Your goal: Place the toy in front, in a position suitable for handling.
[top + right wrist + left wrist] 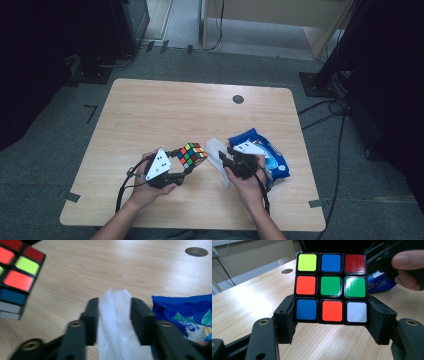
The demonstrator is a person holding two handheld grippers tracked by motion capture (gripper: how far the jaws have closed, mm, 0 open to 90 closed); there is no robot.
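Left claw (331,322) around cube (331,287) (lifted)

Light wood-grain table with rounded corners (150,115), standing on grey carpet floor (350,200). Round dark grommet cap (238,99) set in tabletop near far edge, right of centre. White crumpled paper wipe (216,150) lying flat near front, right of centre. Blue glossy plastic wipe packet (270,155) just beside wipe on its right, near table's right edge. Remaining surface plain wood.
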